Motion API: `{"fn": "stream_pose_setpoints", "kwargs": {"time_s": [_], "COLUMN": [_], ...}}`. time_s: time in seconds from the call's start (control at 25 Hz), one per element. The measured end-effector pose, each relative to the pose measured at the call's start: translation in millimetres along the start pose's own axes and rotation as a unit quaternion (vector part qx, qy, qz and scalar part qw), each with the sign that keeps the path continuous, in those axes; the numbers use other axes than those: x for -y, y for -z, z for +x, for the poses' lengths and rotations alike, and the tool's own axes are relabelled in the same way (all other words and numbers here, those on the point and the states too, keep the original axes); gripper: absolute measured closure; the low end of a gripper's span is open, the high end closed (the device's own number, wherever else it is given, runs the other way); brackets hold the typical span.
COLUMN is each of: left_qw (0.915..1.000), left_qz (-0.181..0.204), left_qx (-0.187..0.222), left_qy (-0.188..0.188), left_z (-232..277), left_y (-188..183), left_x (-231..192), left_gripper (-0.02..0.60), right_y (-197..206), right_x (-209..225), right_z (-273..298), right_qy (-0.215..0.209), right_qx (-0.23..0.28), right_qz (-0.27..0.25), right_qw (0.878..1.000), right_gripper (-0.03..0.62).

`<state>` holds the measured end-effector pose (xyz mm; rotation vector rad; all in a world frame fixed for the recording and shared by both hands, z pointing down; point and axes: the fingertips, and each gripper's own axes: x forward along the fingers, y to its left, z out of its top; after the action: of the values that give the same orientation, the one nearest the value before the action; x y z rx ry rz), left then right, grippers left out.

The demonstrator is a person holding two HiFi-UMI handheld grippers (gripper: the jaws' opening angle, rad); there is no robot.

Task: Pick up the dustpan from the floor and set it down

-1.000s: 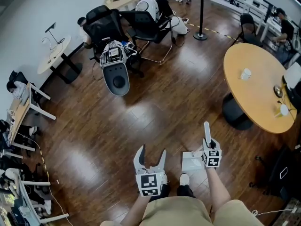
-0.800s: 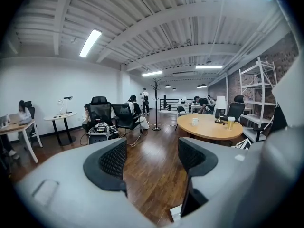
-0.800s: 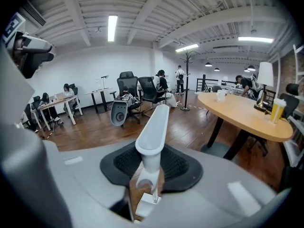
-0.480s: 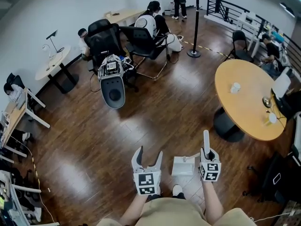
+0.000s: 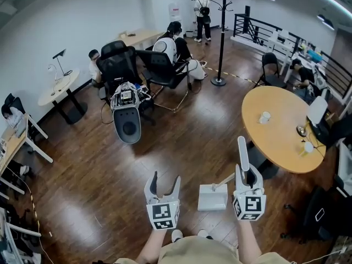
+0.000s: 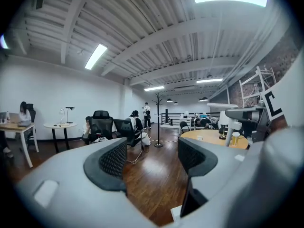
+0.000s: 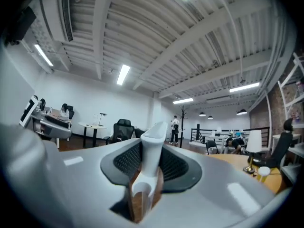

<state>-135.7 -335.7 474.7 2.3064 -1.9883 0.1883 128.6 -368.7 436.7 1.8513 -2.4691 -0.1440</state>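
Bright, even light from ceiling tubes [image 6: 96,56]; soft glare patches on the wooden floor [image 5: 181,131] (strongest mid-room). Heavy fisheye bending, dark vignetted corners in both gripper views.

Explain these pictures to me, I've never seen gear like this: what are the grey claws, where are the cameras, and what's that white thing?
There is no robot here. A person holds a two-jaw tool in each hand. The wide picture comes from a camera on the person's head. It looks down at a wood floor in an office, with a round table at the right and chairs farther off. The other two pictures come from cameras riding on the tools, each looking along its own jaws. The left gripper is open, with nothing between its jaws. The right gripper is shut on the white handle of a dustpan. The pan hangs beside that gripper and looks clear of the floor.
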Motion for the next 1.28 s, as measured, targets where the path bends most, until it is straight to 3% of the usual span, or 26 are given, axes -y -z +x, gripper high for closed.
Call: {"fn": "stream_pose_setpoints", "kwargs": {"time_s": [0.24,0.48,0.72,0.92,1.28], "left_qw": [0.9967,0.9948,0.9962,0.9966,0.9979], "left_qz": [0.01,0.004,-0.011,0.0,0.003], "left_qx": [0.08,0.102,0.086,0.083,0.061], "left_qy": [-0.003,-0.004,0.0,0.005,0.019], "left_z": [-20,-28,-28,-26,-21], "left_y": [-71,-95,-88,-90,-76], "left_x": [3,0,-1,2,7], "left_gripper": [0.285,0.285,0.282,0.282,0.282], "right_y": [-80,-114,-115,-110,-61], "right_x": [-3,-1,-3,-3,-12], "right_z": [-7,-19,-30,-41,-58], "right_qy": [-0.018,-0.016,-0.02,-0.013,-0.02], "right_qx": [0.063,0.087,0.077,0.065,0.005], "right_qz": [-0.013,-0.015,-0.003,0.004,0.0], "right_qw": [0.998,0.996,0.997,0.998,1.0], "right_gripper": [0.479,0.479,0.479,0.479,0.479]}}
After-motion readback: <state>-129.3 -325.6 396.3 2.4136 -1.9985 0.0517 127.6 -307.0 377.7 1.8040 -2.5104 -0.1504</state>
